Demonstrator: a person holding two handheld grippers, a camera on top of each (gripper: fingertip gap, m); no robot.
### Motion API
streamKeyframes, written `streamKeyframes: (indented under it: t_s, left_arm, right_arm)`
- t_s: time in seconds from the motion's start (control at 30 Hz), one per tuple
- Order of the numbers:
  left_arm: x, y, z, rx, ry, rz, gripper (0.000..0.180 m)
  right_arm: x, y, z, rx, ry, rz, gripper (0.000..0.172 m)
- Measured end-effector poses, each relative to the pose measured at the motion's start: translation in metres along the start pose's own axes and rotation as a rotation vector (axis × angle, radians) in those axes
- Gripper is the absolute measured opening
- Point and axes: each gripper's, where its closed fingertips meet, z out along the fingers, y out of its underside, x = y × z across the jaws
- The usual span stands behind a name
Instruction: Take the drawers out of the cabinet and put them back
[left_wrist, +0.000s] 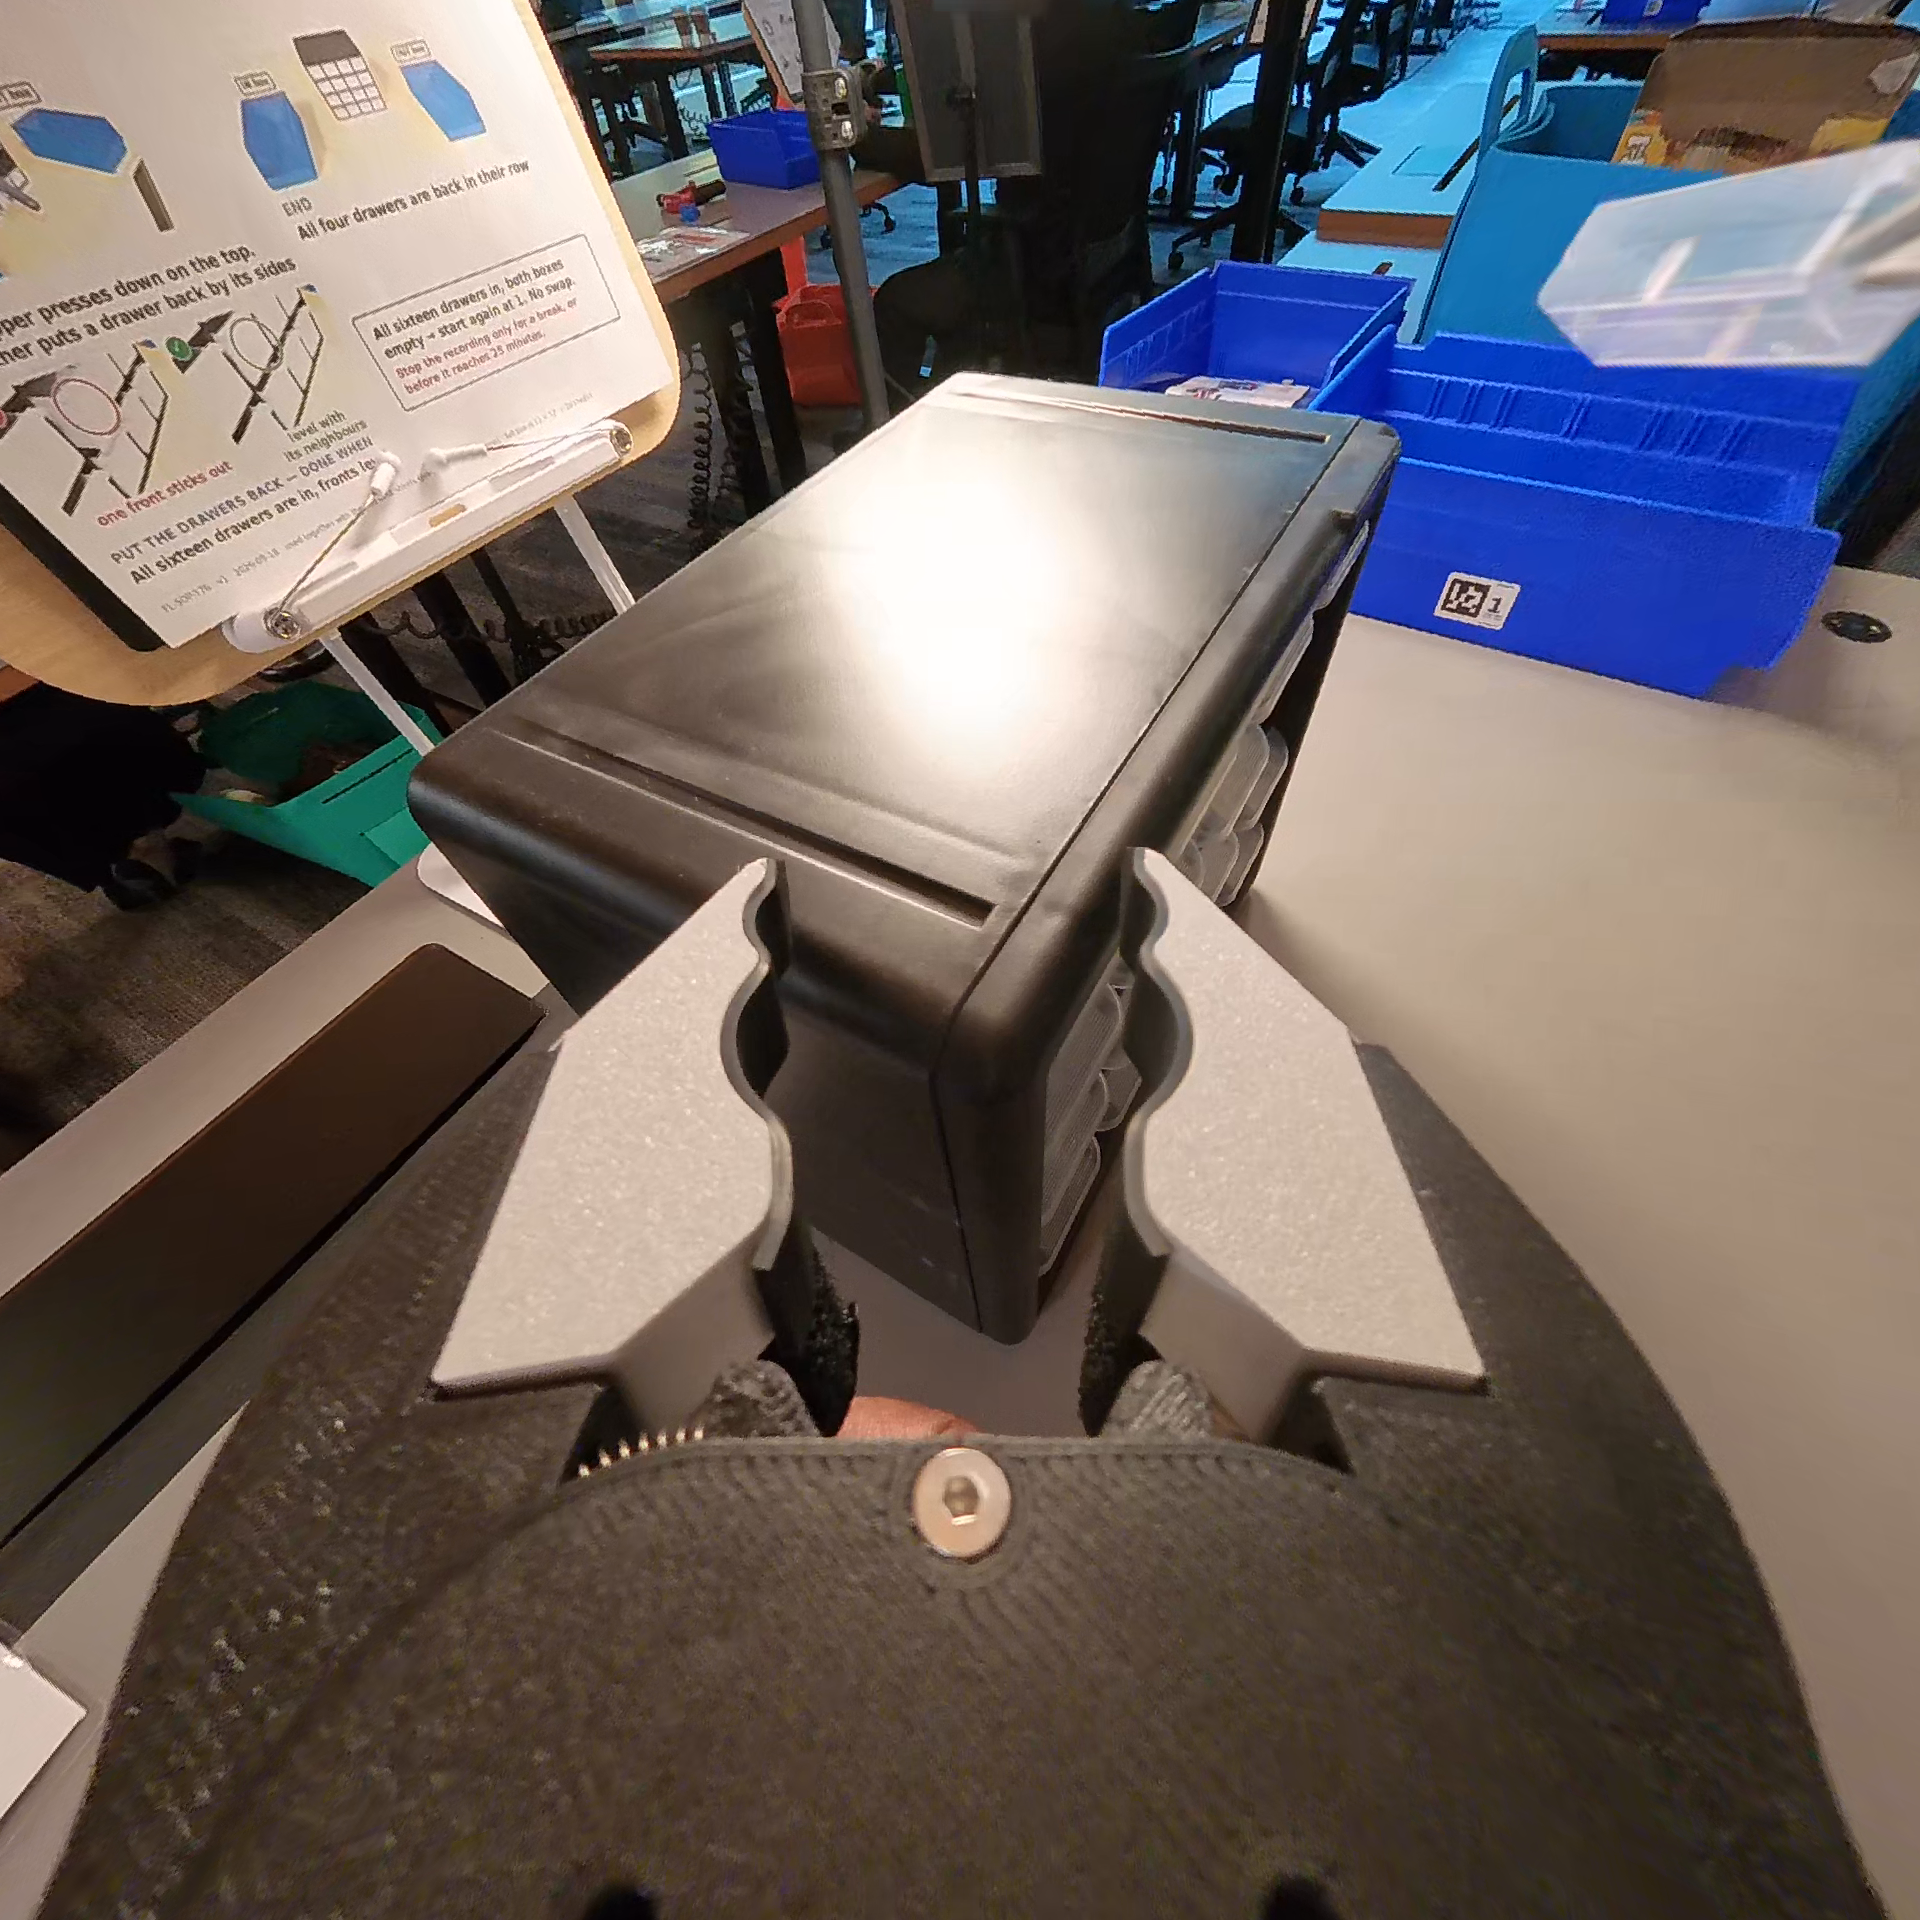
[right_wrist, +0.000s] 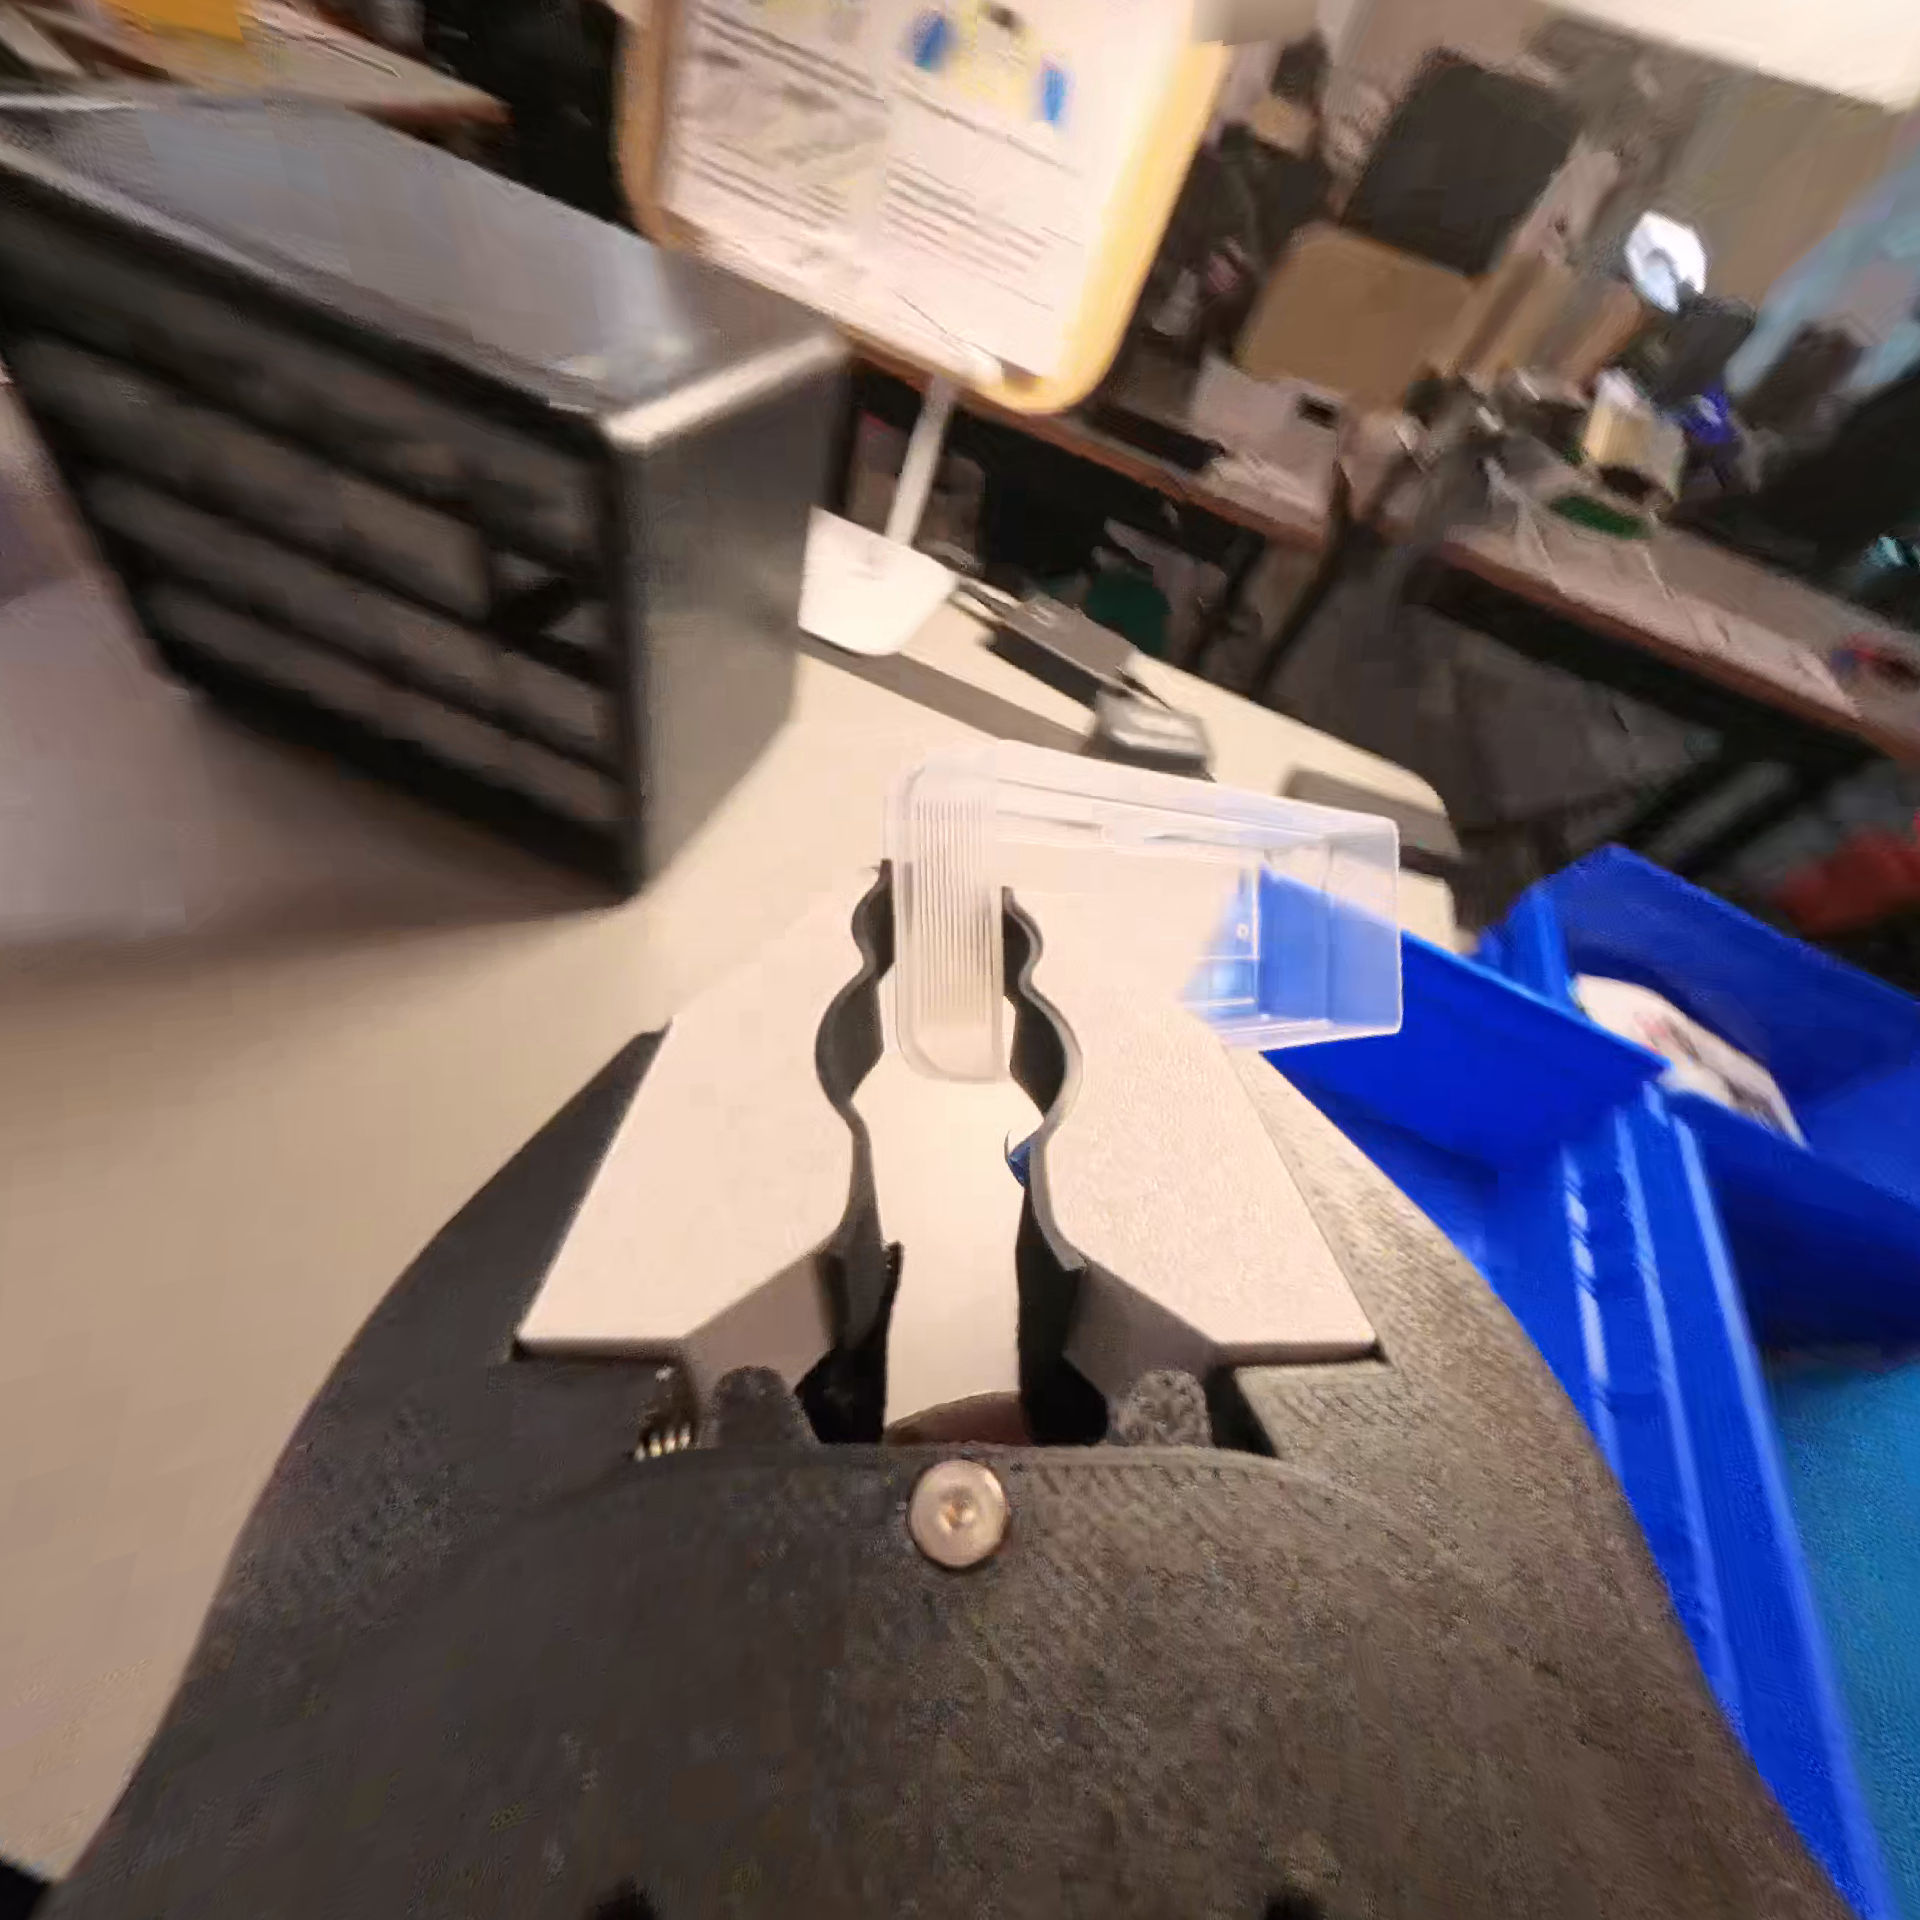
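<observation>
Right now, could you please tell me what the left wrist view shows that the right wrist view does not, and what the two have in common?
Only the left wrist view shows the cabinet's glossy black top, with the open left claw straddling its near corner, and a green bin on the floor.

Only the right wrist view shows the cabinet's front with its rows of drawer slots, and the right claw shut on the ribbed handle of a clear drawer.

Both show the cabinet, that drawer, the blue bins, the instruction sheet and the grey table.

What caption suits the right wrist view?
Hand-held gripper clamps a clear drawer's ribbed handle beside blue bins.
</observation>
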Motion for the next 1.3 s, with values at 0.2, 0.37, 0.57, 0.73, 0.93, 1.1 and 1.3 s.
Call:
streamKeyframes:
  t_s: [0.2, 0.37, 0.57, 0.73, 0.93, 1.1, 1.3]
  left_arm:
    - [0.000, 0.000, 0.000, -0.001, -0.001, 0.001, 0.065]
    - [0.000, 0.000, 0.000, 0.001, 0.001, 0.001, 0.065]
    - [0.000, 0.000, 0.000, 0.003, 0.005, 0.002, 0.064]
    - [0.000, 0.000, 0.000, 0.004, 0.006, 0.002, 0.064]
    - [0.001, 0.000, 0.000, 0.002, 0.003, 0.005, 0.064]
    - [0.001, 0.000, 0.000, -0.002, 0.002, 0.010, 0.065]
    - [0.002, 0.001, 0.000, -0.019, -0.005, 0.024, 0.066]
  right_arm:
    - [0.109, 0.060, 0.058, -0.303, 0.115, 0.156, 0.020]
    - [0.148, 0.115, 0.113, -0.477, 0.154, 0.162, 0.020]
    - [0.148, 0.150, 0.147, -0.563, 0.146, 0.210, 0.021]
    - [0.140, 0.157, 0.158, -0.518, 0.070, 0.361, 0.028]
    - [0.147, 0.138, 0.151, -0.367, 0.009, 0.513, 0.047]
    - [0.139, 0.071, 0.108, -0.153, 0.037, 0.478, 0.046]
    - [-0.002, 0.016, 0.091, 0.011, -0.220, 0.389, 0.042]
